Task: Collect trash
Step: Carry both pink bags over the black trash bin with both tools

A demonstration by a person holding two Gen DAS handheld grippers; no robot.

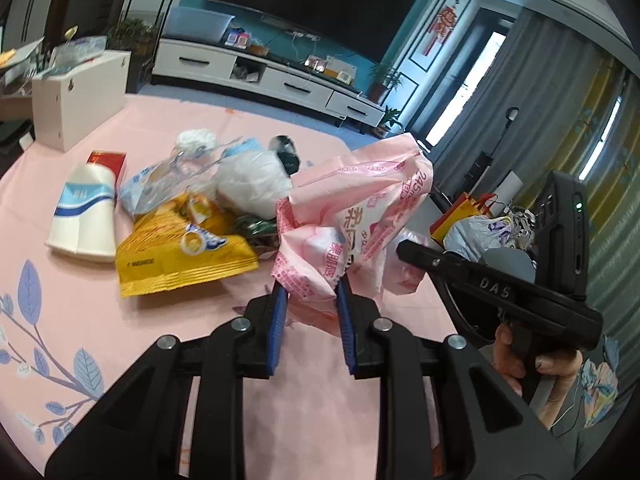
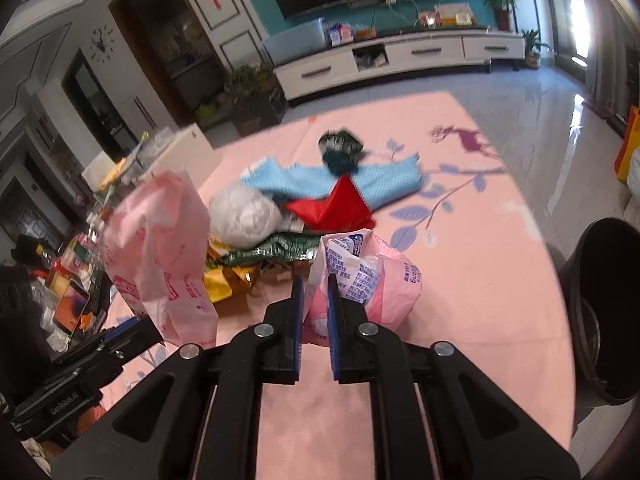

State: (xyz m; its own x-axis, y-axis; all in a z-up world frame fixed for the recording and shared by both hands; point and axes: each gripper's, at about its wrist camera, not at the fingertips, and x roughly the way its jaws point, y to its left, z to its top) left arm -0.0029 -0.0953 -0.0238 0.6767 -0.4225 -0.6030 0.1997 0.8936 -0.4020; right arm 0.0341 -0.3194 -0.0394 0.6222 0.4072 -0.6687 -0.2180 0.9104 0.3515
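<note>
Two black hand-held grippers over a pink table, each with blue-padded jaws closed on a piece of trash. Left gripper (image 1: 310,292) pinching a crumpled pink printed wrapper (image 1: 360,216) by its lower end, the wrapper's long axis standing up and away from the jaws, raised clear of the table. Right gripper (image 2: 314,292) clamped nearly shut on a smaller pink-and-white printed packet (image 2: 360,272), bunched just beyond the fingertips and apparently lifted off the table as well. In the left wrist view, a hand (image 1: 532,360) wrapped around the right gripper's handle at the right edge. Just past both sets of jaws, the remaining pile: a yellow snack bag (image 1: 180,256), a white paper cup with a blue band (image 1: 84,216) lying on its side at the pile's left, a green foil wrapper (image 2: 280,250), a clear plastic bag (image 1: 168,184), a white crumpled wad (image 2: 244,214), a red folded paper (image 2: 332,204), a light blue cloth (image 2: 328,184), and farthest, a dark crumpled object (image 2: 342,150), blurred. Key relation, as a judgement: dark round bin (image 2: 604,304) at the table's right edge, well right of the right jaws and much nearer that hand, so probably the right packet's drop first, the left wrapper needing a carry across. Beyond, a white TV cabinet (image 2: 400,56) and teal wall.
</note>
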